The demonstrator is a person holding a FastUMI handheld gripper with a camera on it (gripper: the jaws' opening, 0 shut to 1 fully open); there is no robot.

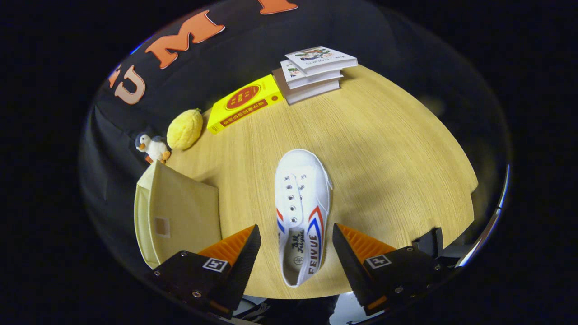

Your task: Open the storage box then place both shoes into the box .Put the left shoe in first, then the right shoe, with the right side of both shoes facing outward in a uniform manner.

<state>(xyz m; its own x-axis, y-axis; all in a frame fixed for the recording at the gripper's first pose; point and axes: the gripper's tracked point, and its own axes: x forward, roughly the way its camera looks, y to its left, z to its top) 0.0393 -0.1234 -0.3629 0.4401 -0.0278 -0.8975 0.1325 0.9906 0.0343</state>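
Gripper [296, 241] spread wide w/ one finger either side of the white shoe's [301, 212] heel end, neither finger touching it. Shoe lies flat on the wooden table [388, 153], toe pointing away from the fingers, red & blue stripes on its sides. Cream storage box [180, 212] sits left of the shoe, lid shut. Beyond the box: plush penguin [152, 147] & yellow plush fruit [184, 129]. Far past the shoe: yellow book [244, 103], next to it a book stack [314, 72].
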